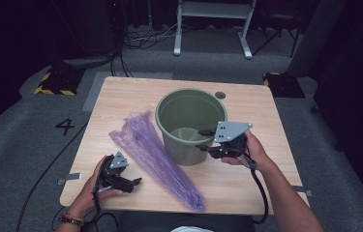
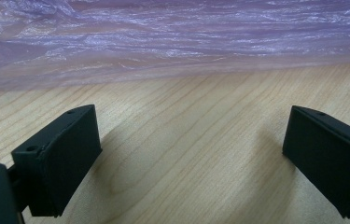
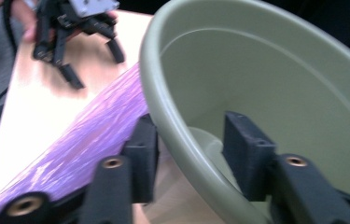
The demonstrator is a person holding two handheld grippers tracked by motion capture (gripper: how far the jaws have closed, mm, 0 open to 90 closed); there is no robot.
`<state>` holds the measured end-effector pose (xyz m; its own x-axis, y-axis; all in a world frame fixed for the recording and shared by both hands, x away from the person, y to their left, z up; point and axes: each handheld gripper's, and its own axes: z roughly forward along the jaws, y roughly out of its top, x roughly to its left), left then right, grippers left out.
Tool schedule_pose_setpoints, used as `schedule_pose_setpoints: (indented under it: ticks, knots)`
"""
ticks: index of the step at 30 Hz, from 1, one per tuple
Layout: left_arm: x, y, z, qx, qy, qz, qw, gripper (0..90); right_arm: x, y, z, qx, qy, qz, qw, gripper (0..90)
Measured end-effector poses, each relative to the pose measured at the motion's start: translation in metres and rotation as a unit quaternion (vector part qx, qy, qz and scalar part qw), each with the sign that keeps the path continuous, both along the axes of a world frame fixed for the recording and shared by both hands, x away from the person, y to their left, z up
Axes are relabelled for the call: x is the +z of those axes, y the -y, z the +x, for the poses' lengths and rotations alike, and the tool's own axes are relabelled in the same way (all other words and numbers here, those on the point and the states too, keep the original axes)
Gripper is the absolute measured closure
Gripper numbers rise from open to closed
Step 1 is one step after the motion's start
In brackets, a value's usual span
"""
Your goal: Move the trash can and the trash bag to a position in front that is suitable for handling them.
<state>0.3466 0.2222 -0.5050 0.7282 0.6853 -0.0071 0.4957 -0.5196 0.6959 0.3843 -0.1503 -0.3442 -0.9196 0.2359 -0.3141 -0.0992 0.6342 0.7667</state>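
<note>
Sideways, right tongs [image 3: 189, 149] straddle the bucket [image 3: 275, 84] rim.

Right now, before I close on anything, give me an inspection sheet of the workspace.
Surface: wooden table, bare apart from the job's things.
Job's things: green bucket upright, nothing inside; purple bag lying flat left of it, its top end by the bucket's wall.
Clutter: nothing seen.
Grippers: left gripper open, low over the table, facing the bag, not touching it. Right gripper astride the bucket's rim, one jaw inside, one outside; a gap shows at the inner jaw.
Cables: right cable trails off the near edge; floor cable runs left of the table.
Surroundings: grey floor with a 4 mark, white frame behind.
</note>
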Motion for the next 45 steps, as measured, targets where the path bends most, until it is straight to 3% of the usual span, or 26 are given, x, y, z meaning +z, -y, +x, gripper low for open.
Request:
schedule_pose_setpoints:
  ticks: [3, 9, 30, 34, 35, 36, 37, 39, 41, 45]
  knots:
    - [0.0, 0.0, 0.0, 0.0, 0.0, 0.0, 1.0, 3.9, -0.001, -0.007, 0.003, 0.015, -0.008, -0.016, 0.9997, 65.2]
    - [0.0, 0.0, 0.0, 0.0, 0.0, 0.0, 1.0, 4.0, 0.0, -0.009, -0.002, 0.016, 0.007, -0.033, 0.9993, 71.3]
    - [0.0, 0.0, 0.0, 0.0, 0.0, 0.0, 1.0, 4.0, -0.001, 0.037, -0.031, 0.003, 0.022, -0.035, 0.9991, 71.7]
    - [0.0, 0.0, 0.0, 0.0, 0.0, 0.0, 1.0, 4.0, -0.001, 0.044, -0.034, -0.014, 0.027, -0.019, 0.9994, 62.4]
    - [0.0, 0.0, 0.0, 0.0, 0.0, 0.0, 1.0, 4.0, -0.002, 0.05, -0.037, -0.026, 0.026, -0.001, 0.9993, 52.1]
    - [0.0, 0.0, 0.0, 0.0, 0.0, 0.0, 1.0, 4.0, -0.002, 0.05, -0.037, -0.026, 0.026, -0.001, 0.9993, 52.1]
    - [0.0, 0.0, 0.0, 0.0, 0.0, 0.0, 1.0, 4.0, -0.002, 0.056, -0.041, -0.043, 0.031, 0.014, 0.9985, 46.2]
    - [0.0, 0.0, 0.0, 0.0, -0.001, 0.0, 1.0, 4.0, -0.002, 0.059, -0.043, -0.047, 0.033, 0.02, 0.9982, 44.6]
    - [0.0, 0.0, 0.0, 0.0, 0.0, 0.0, 1.0, 4.0, -0.004, 0.071, -0.053, -0.064, 0.041, 0.046, 0.9961, 40.2]
    - [0.0, 0.0, 0.0, 0.002, 0.0, 0.0, 1.0, 4.0, -0.006, 0.079, -0.061, -0.079, 0.051, 0.066, 0.9933, 36.6]
